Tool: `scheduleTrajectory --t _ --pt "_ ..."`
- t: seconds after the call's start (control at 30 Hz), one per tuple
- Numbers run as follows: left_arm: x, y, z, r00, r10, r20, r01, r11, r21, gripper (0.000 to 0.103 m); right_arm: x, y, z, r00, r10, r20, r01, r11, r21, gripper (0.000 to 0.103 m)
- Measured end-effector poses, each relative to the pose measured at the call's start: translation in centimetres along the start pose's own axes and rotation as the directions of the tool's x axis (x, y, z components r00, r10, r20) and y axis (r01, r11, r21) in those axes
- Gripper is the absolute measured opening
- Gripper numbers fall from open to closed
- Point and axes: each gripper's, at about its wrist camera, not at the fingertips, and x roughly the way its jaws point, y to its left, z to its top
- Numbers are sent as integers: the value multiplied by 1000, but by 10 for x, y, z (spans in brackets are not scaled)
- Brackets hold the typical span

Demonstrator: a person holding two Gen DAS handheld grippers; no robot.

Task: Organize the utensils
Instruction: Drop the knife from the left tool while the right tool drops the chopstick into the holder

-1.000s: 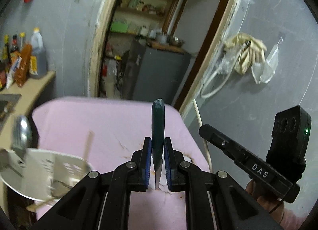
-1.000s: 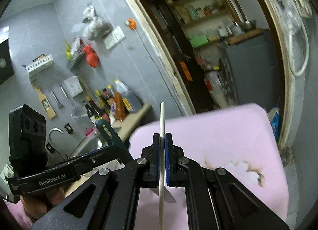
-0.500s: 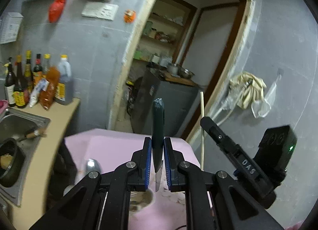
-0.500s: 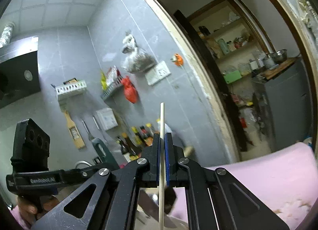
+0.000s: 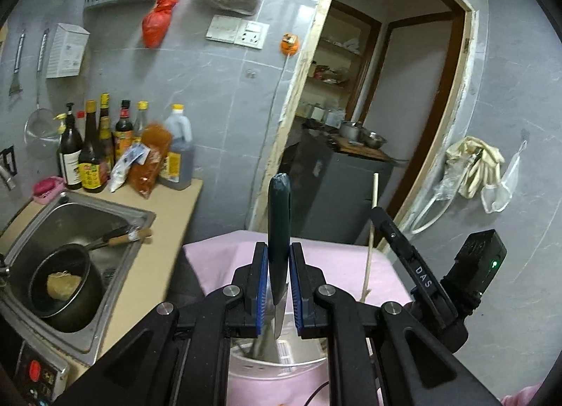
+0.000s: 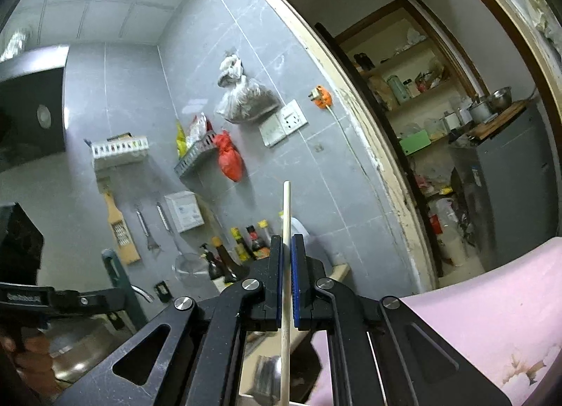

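My left gripper is shut on a knife with a dark green handle. The handle points up and the steel blade hangs down into a white perforated utensil holder below the jaws. My right gripper is shut on a pale wooden chopstick, held upright. The chopstick and the right gripper's body also show in the left wrist view to the right. A blurred metal utensil lies below the right gripper.
A pink cloth-covered table lies below. To the left are a steel sink holding a black pot, and sauce bottles on the counter. An open doorway with a grey cabinet is behind.
Both grippers have tilted upward and lifted, so the views swung from the pink table to the wall. The utensil holder now sits directly under the left gripper's knife. Both stay shut.
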Motion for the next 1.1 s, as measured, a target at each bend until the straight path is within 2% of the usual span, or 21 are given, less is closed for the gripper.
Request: scheduleTrajectory --t 0.23,0.47,0.8,1.1 --pt "16 9 -13 999 20 -33 -20 1000 15 12 6 -4 -15 999 -35 -18 34 996 -81 4" --pt "37 7 -39 997 46 -58 -42 997 68 12 3 -14 -32 997 -64 -40 59 993 -100 4" --pt "67 8 -73 992 38 -122 -29 997 70 12 -12 -12 -55 990 -92 -107 75 985 -154 4" --pt "75 7 -79 986 1 -167 9 998 60 12 -26 -12 -56 980 -130 -151 106 982 -154 4"
